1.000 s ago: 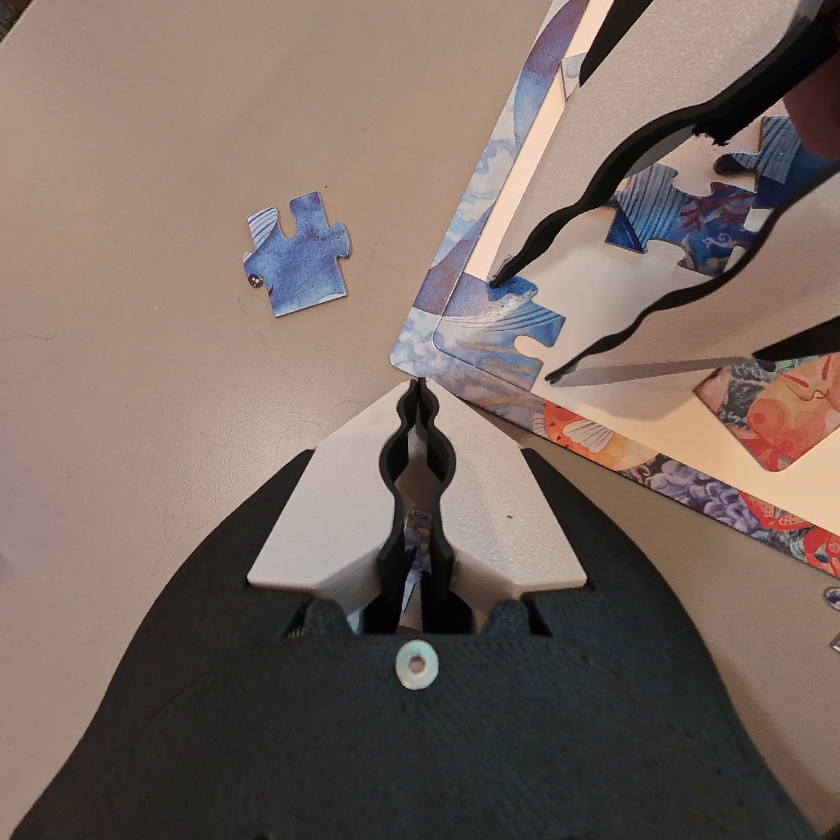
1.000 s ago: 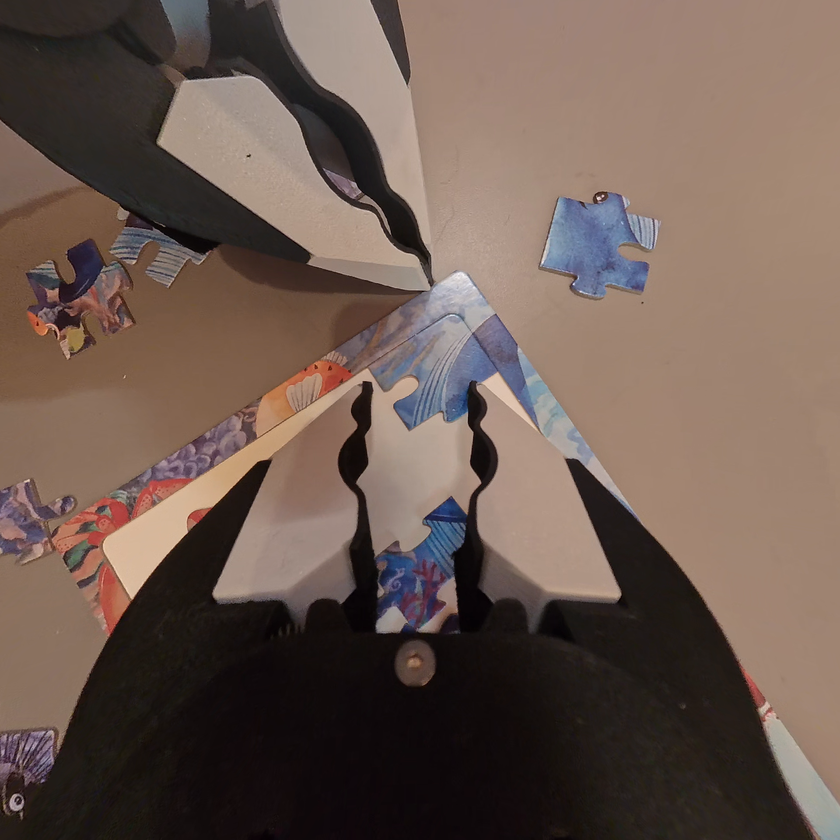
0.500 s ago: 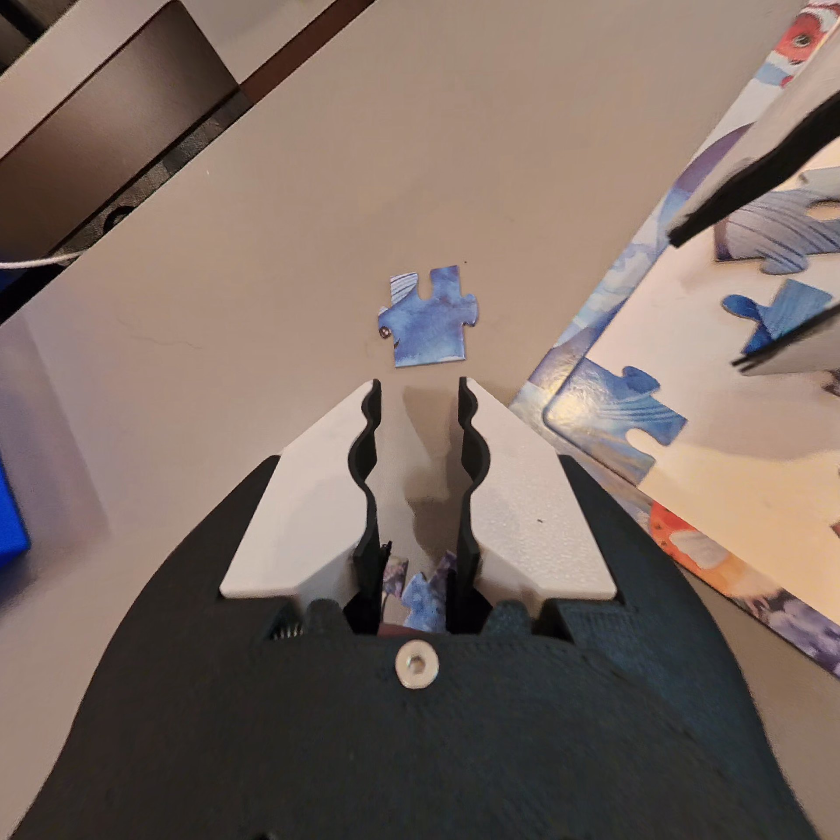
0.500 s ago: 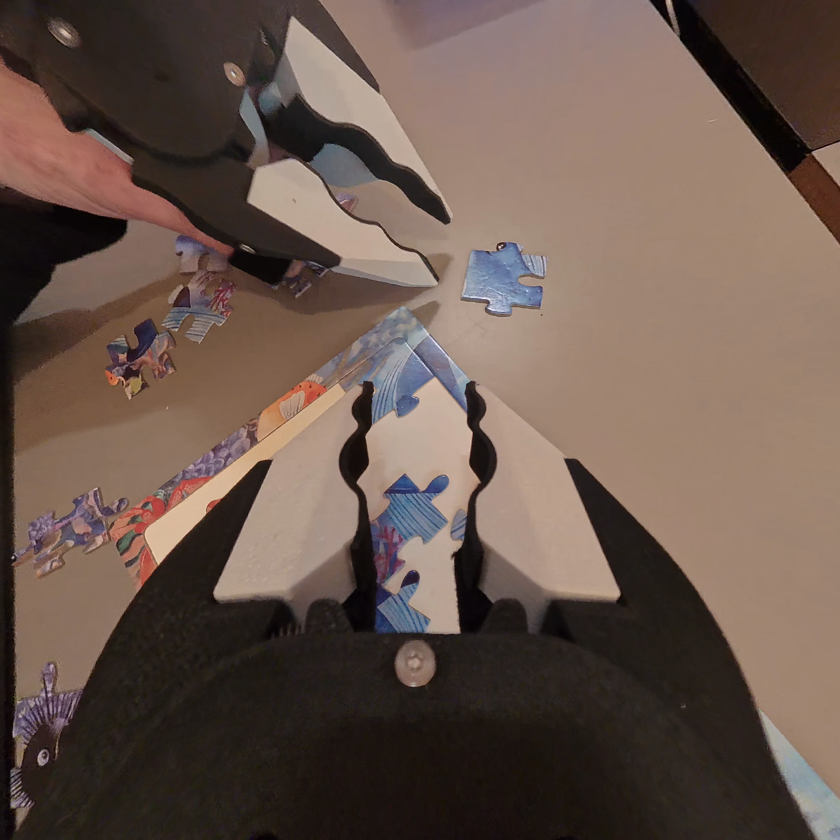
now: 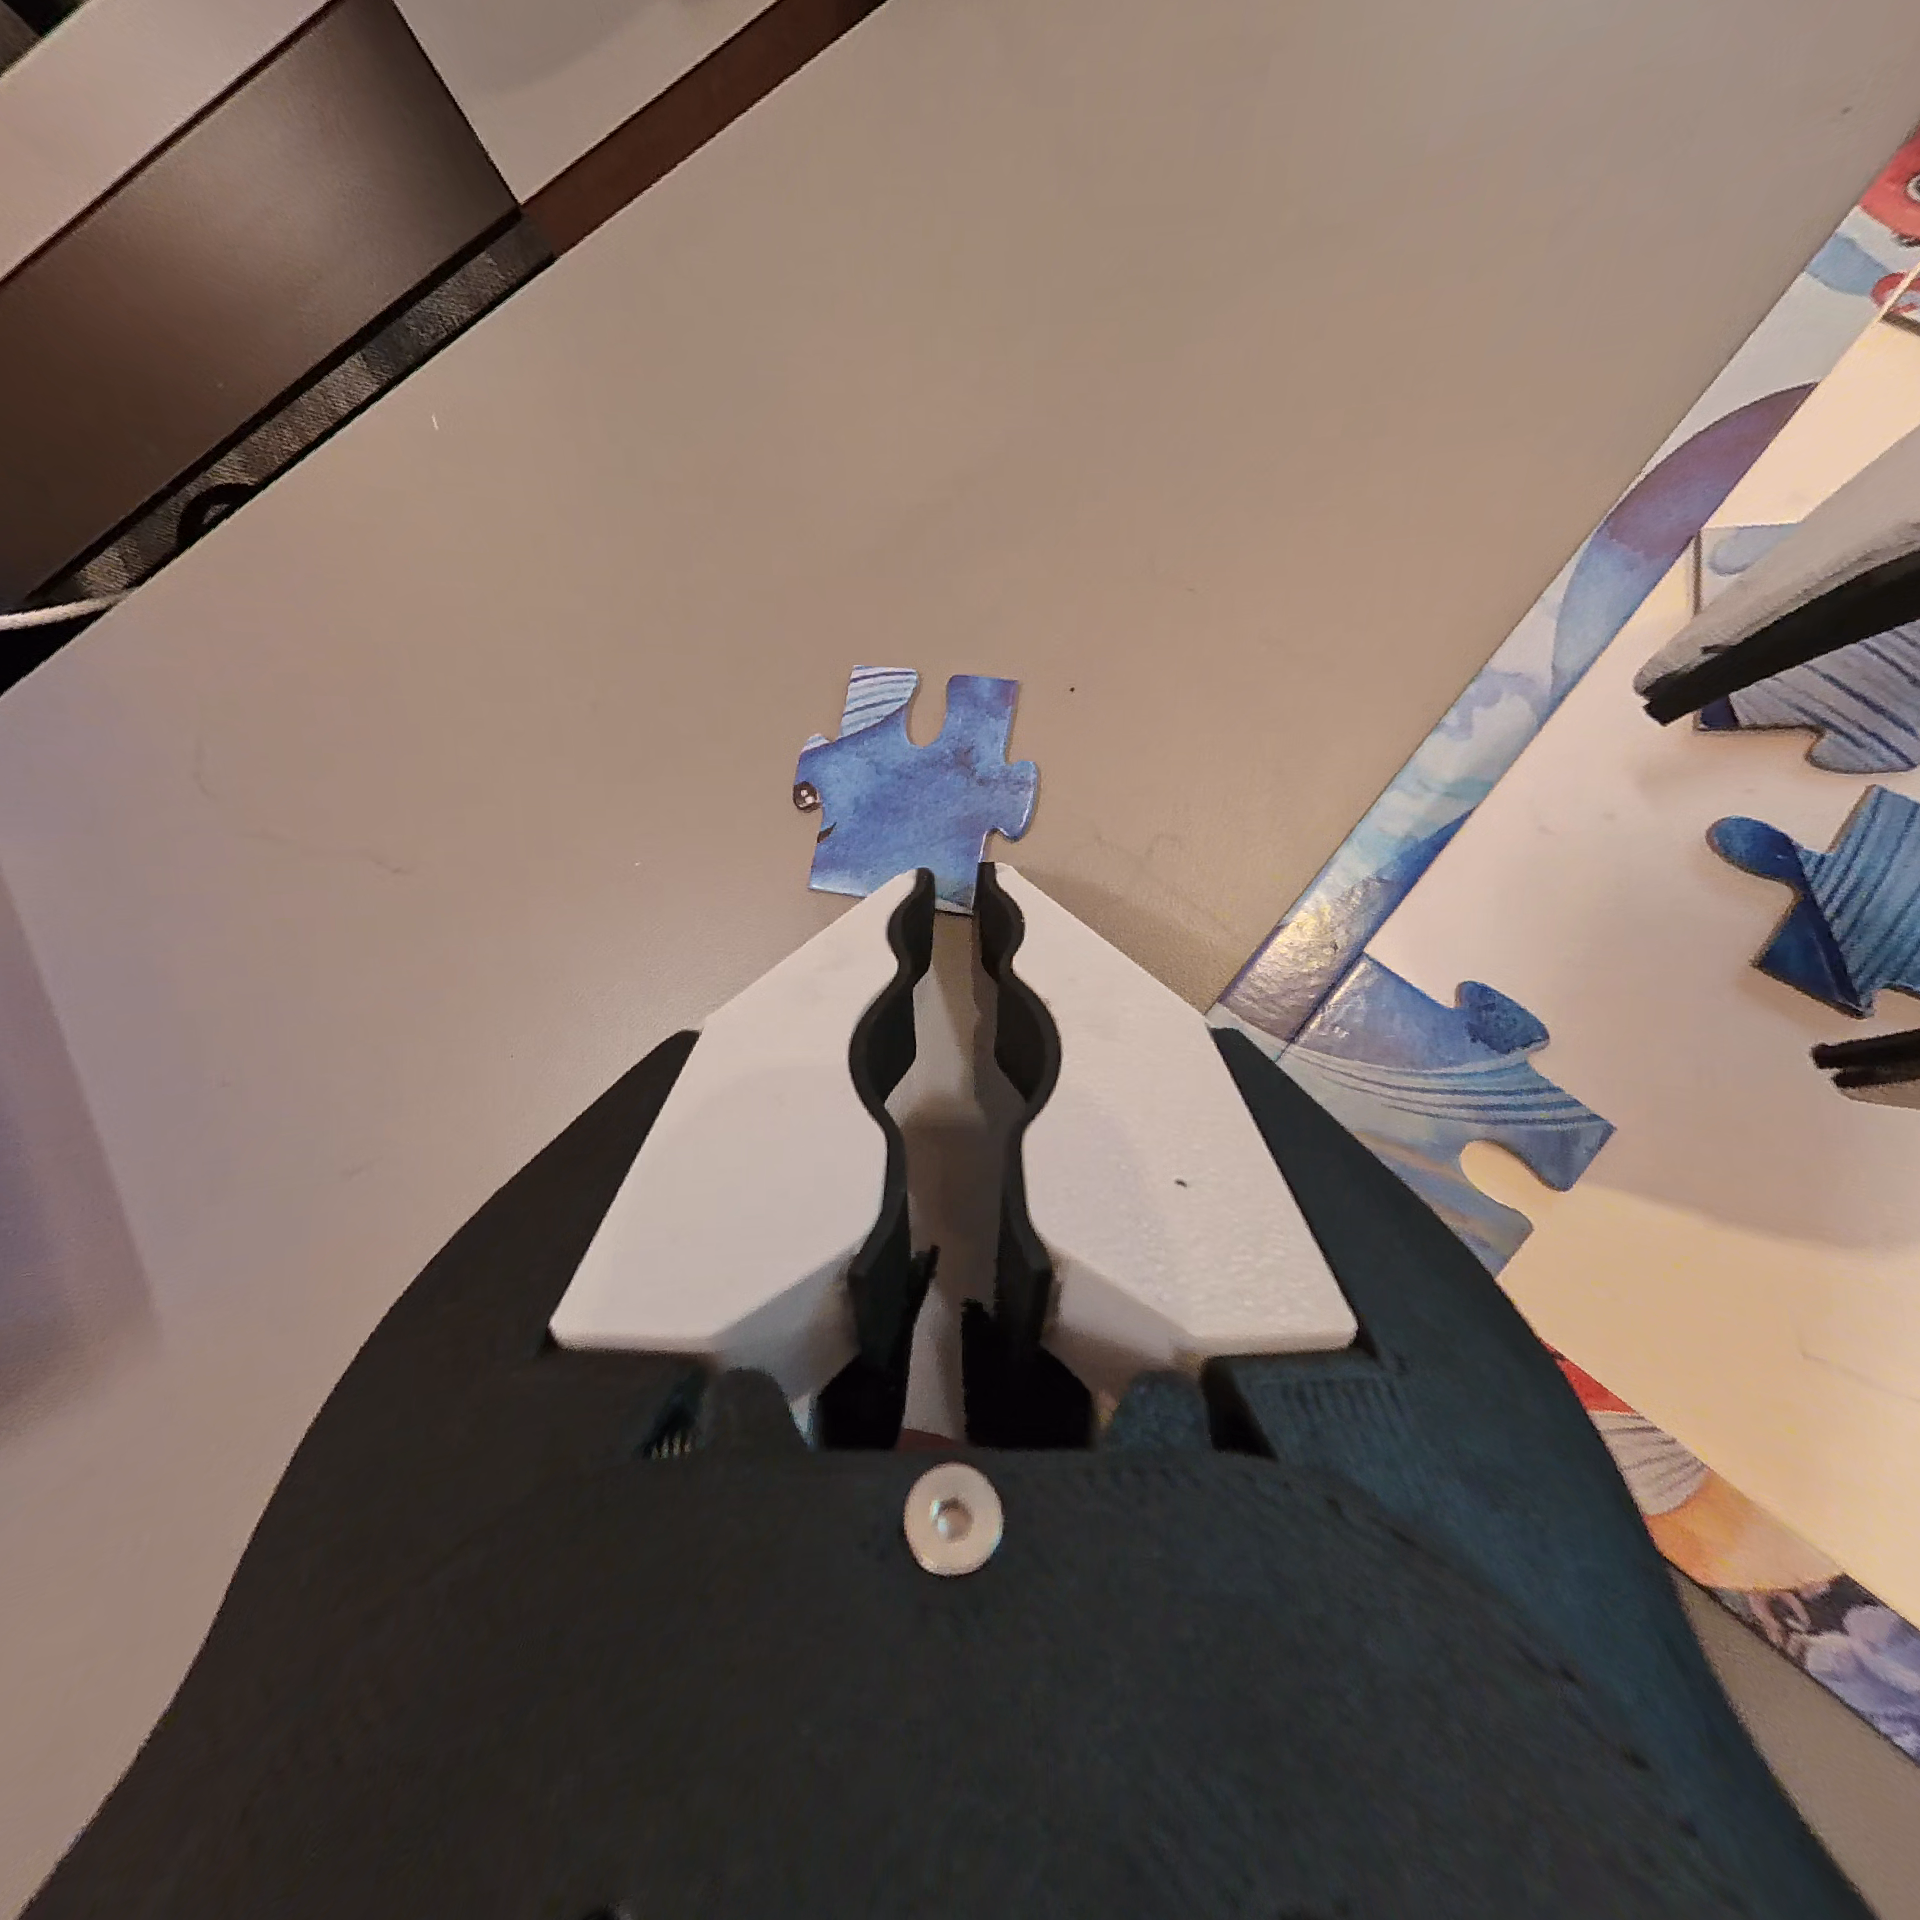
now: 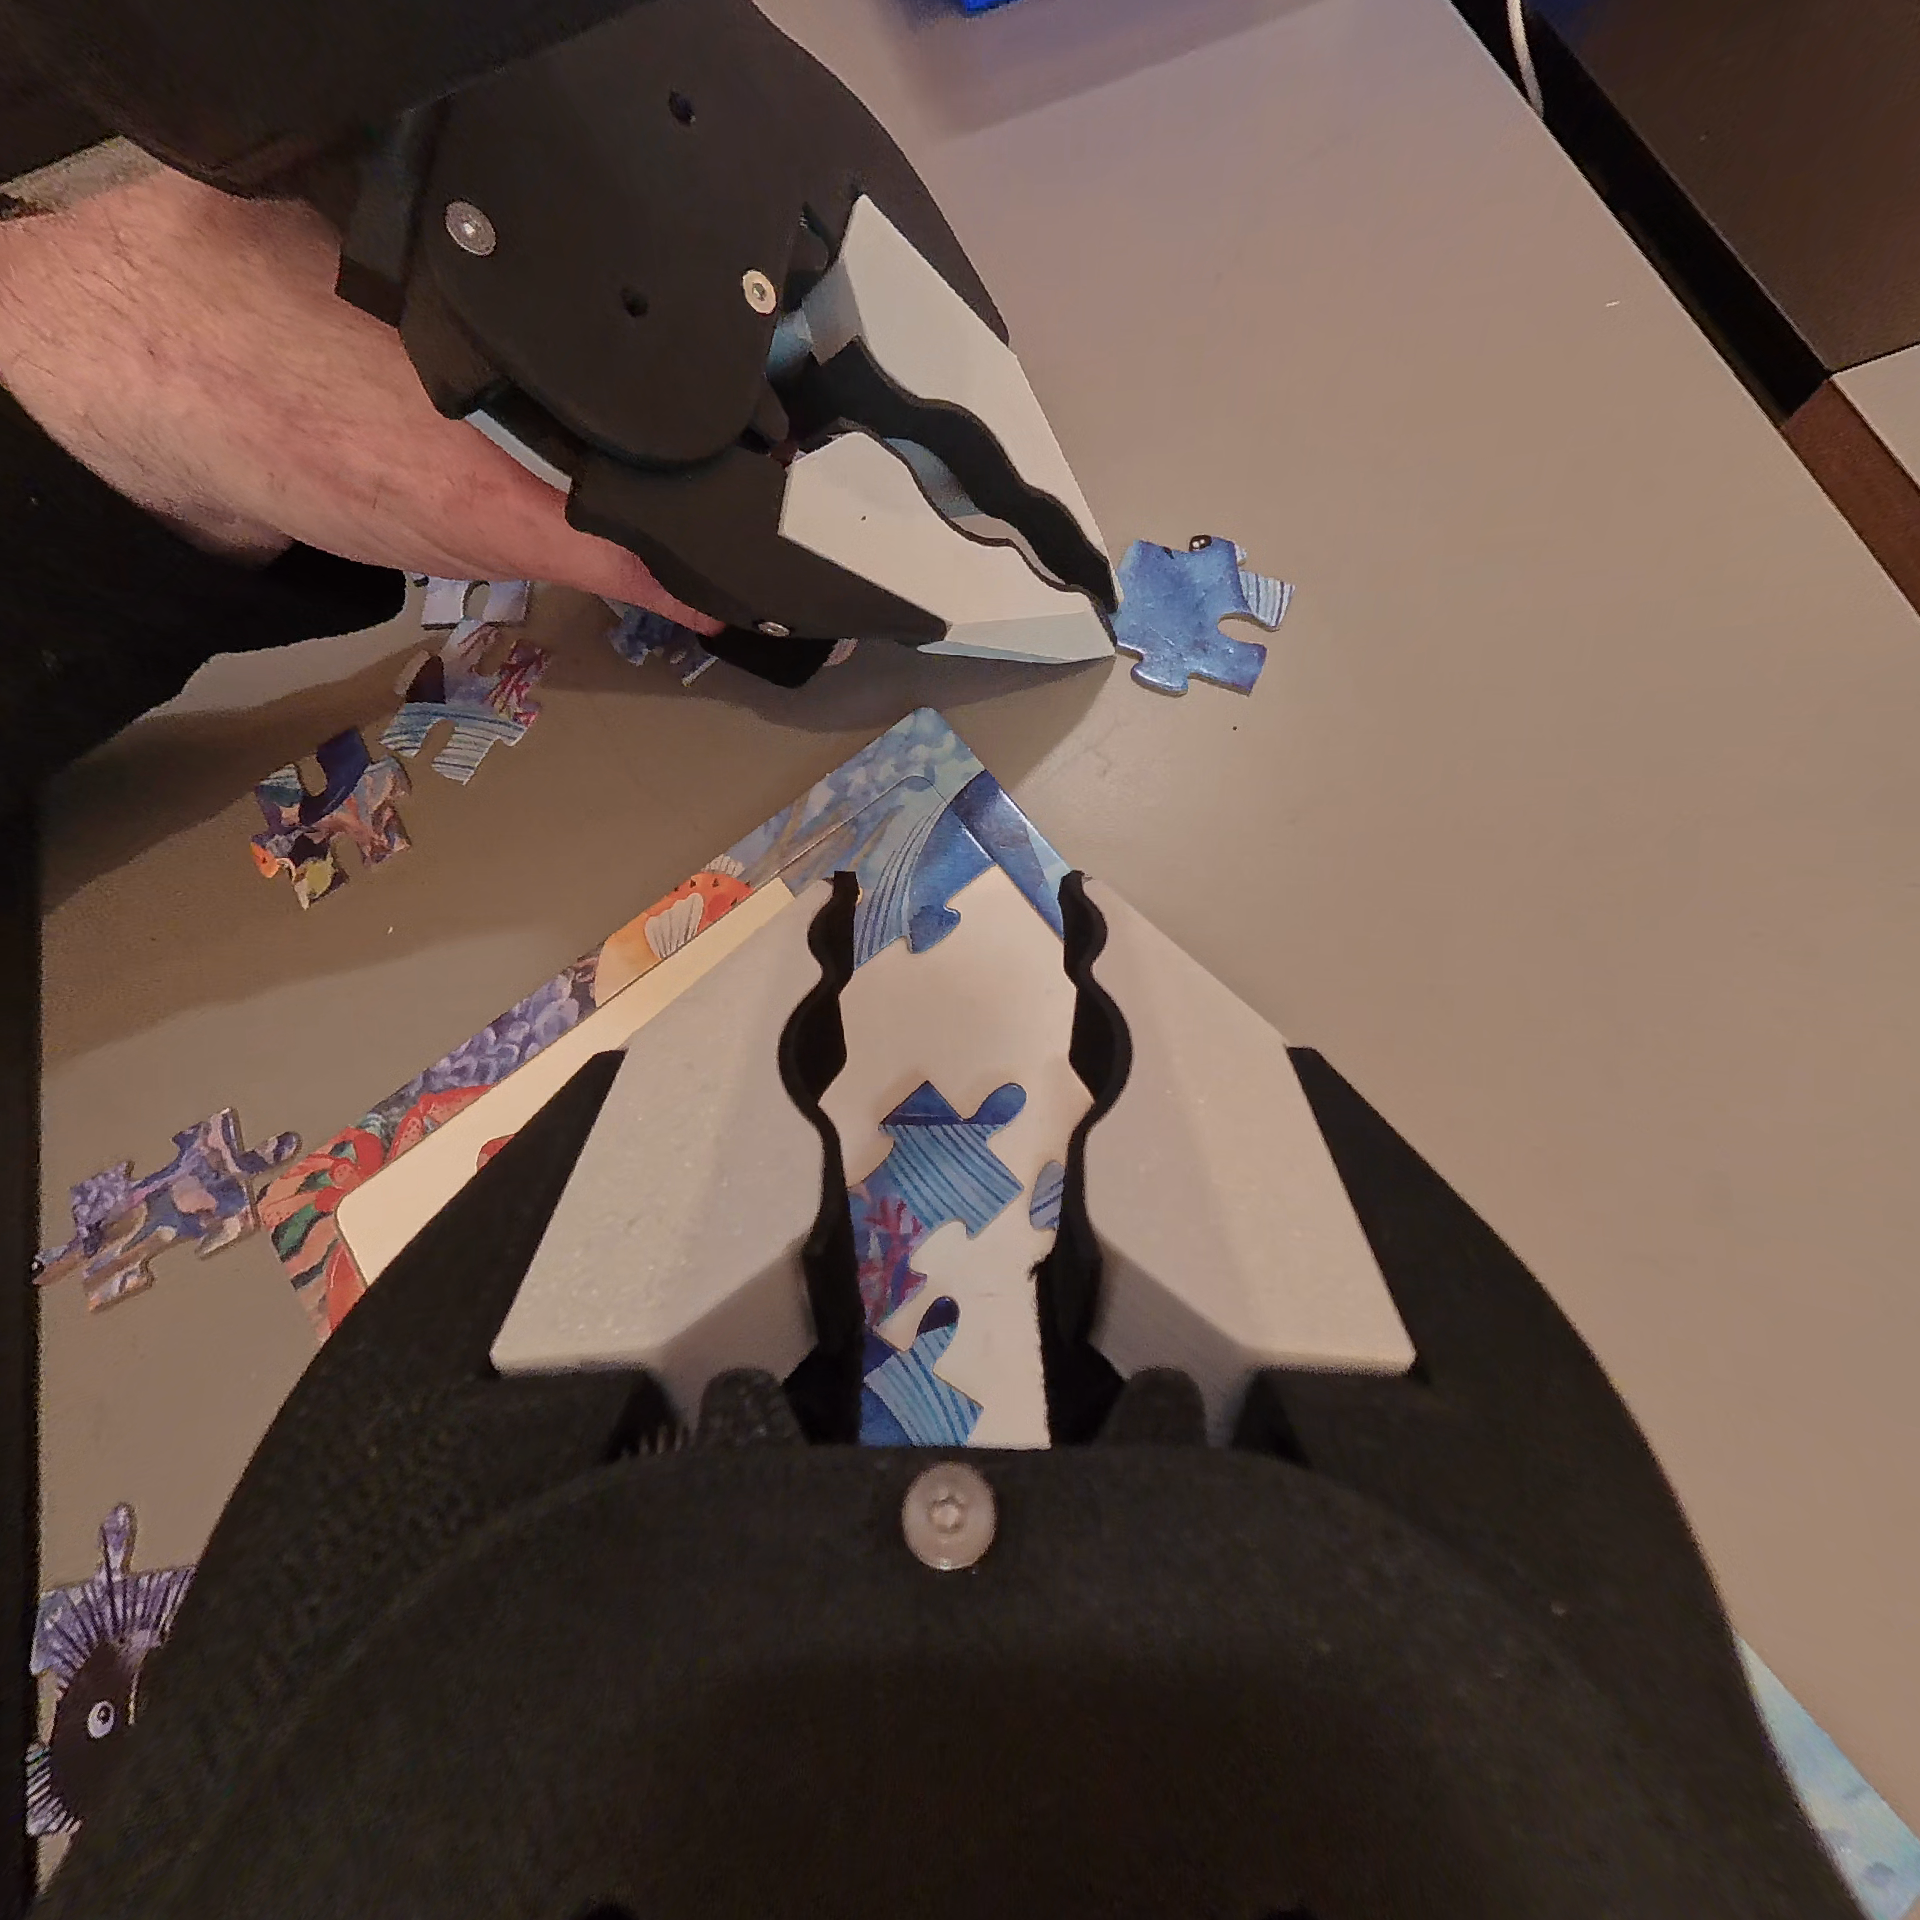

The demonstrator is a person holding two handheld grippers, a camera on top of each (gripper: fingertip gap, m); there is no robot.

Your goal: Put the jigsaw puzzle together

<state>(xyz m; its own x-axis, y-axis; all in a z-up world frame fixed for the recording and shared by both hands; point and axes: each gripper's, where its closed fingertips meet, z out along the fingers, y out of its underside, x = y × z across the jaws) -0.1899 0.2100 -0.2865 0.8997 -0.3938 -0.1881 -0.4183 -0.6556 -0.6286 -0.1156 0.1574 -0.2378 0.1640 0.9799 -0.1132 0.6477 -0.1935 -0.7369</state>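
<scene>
A loose blue puzzle piece [image 5: 914,795] lies flat on the beige table, beyond the corner of the puzzle board [image 5: 1662,1351]. My left gripper [image 5: 956,883] has its tips at the piece's near edge, the jaws a narrow gap apart. The right wrist view shows these tips [image 6: 1103,623] touching the piece [image 6: 1195,613]; I cannot tell if they grip it. My right gripper [image 6: 961,883] is open and empty above the board [image 6: 416,1205]. A blue corner piece [image 6: 904,894] sits in the board's corner, and other blue pieces [image 6: 951,1153] lie inside.
Several loose pieces [image 6: 457,707] [image 6: 322,821] [image 6: 166,1205] lie on the table left of the board, near the person's hand [image 6: 312,447]. The table's far edge [image 5: 582,218] runs past a dark box [image 5: 208,312]. The right gripper's fingers [image 5: 1787,634] hang over the board. One gripper's finger ends stand about 10 centimetres off the other's.
My left gripper opened, swung from the board's corner to the loose blue piece, then narrowed its jaws at the piece's edge. My right gripper stayed open and drew back a little.
</scene>
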